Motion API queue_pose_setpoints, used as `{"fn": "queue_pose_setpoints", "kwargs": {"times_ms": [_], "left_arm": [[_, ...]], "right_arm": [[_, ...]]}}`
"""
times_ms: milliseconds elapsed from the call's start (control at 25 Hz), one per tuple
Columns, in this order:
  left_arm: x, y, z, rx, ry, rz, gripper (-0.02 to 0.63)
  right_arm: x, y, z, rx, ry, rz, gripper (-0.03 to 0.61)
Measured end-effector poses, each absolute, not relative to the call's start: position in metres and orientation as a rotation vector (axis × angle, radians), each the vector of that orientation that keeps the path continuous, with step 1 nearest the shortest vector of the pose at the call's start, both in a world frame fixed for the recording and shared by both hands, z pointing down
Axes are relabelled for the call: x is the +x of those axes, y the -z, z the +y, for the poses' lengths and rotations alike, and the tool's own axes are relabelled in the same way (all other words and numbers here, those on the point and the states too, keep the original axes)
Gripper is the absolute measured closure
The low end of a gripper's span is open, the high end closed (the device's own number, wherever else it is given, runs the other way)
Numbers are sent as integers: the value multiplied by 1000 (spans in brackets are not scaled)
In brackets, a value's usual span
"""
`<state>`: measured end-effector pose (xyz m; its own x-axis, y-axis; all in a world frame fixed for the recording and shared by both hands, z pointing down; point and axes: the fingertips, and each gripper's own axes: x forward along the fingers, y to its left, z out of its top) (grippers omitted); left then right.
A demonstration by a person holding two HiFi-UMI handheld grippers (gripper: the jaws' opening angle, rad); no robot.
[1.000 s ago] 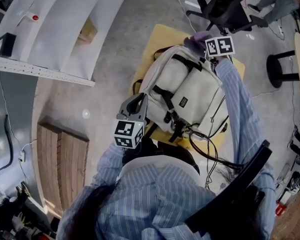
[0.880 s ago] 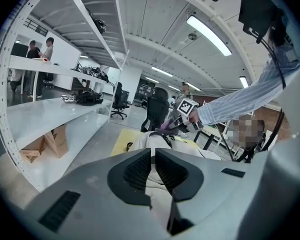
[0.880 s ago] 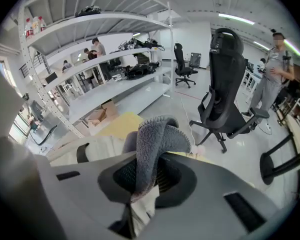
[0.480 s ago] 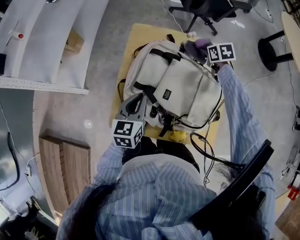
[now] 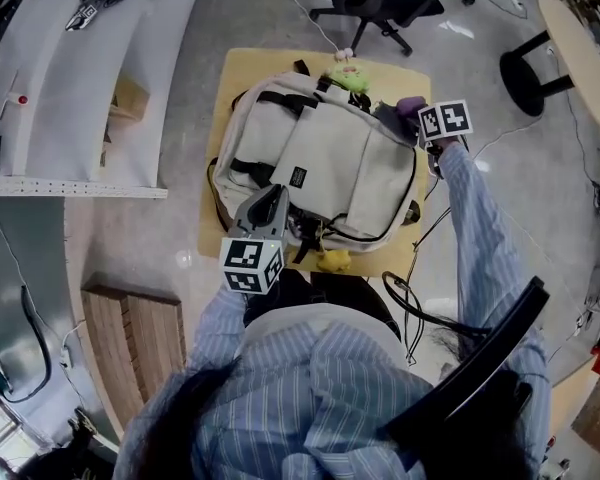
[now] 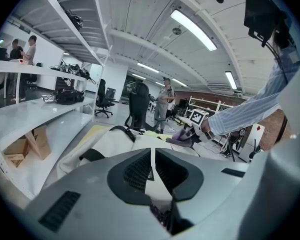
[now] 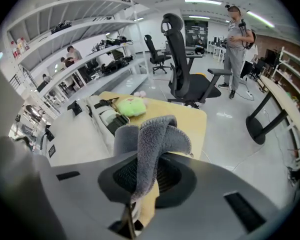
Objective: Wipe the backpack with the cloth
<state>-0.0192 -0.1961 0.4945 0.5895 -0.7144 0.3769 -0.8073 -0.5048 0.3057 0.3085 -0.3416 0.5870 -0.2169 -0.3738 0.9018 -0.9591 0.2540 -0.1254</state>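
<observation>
Moved: right gripper (image 5: 417, 118) and its cloth (image 5: 408, 106) have swung from the backpack's far end round to its far right corner. Left gripper (image 5: 272, 203) has stayed at the near edge.
Head view, backpack: backpack (image 5: 320, 158) lies flat on the yellow table (image 5: 400, 73) and covers most of it. A green toy (image 5: 347, 76) sits just past its far edge.
Head view, cloth: at the bag's far right corner; cannot tell if it is touching or just above.
Left gripper view: jaws drawn together to a thin slit with nothing seen gripped between them. Pale bag fabric lies right beyond the tips.
Right gripper view: jaws clamped on the grey cloth, with a folded wad sticking out past the tips. Table and green toy lie beyond.
Step (judged): wiping the right side, with most of the front panel likely still to cover.
How to do it well: lay the wad flat so the cloth meets the fabric, not the jaw tips. Use light, overlapping strokes along the panel. Press the left gripper on the near edge so the bag doesn't slide.
Risk: straps and zip pulls could snag the loose fold and drag it out of the jaws.
</observation>
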Motion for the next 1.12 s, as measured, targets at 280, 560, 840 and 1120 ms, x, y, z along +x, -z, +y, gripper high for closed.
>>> {"fn": "queue_pose_setpoints", "kwargs": {"times_ms": [280,560,840,1120], "left_arm": [[20,-495,-178,2370,-281,-1202,584],[56,-496,-155,2382,-292,-1180,584],[69,-493,-135,2383,-320,-1219,584],[42,-492,-118,2335,-342,-1319,584]], "right_arm": [[354,-596,-294,1254,-1028,-1754,537],[393,-604,-247,1268,-1027,-1743,537],[388,-570,-248,1299,-921,-1946,537],[353,-553,-228,1224,-732,-2110,537]]}}
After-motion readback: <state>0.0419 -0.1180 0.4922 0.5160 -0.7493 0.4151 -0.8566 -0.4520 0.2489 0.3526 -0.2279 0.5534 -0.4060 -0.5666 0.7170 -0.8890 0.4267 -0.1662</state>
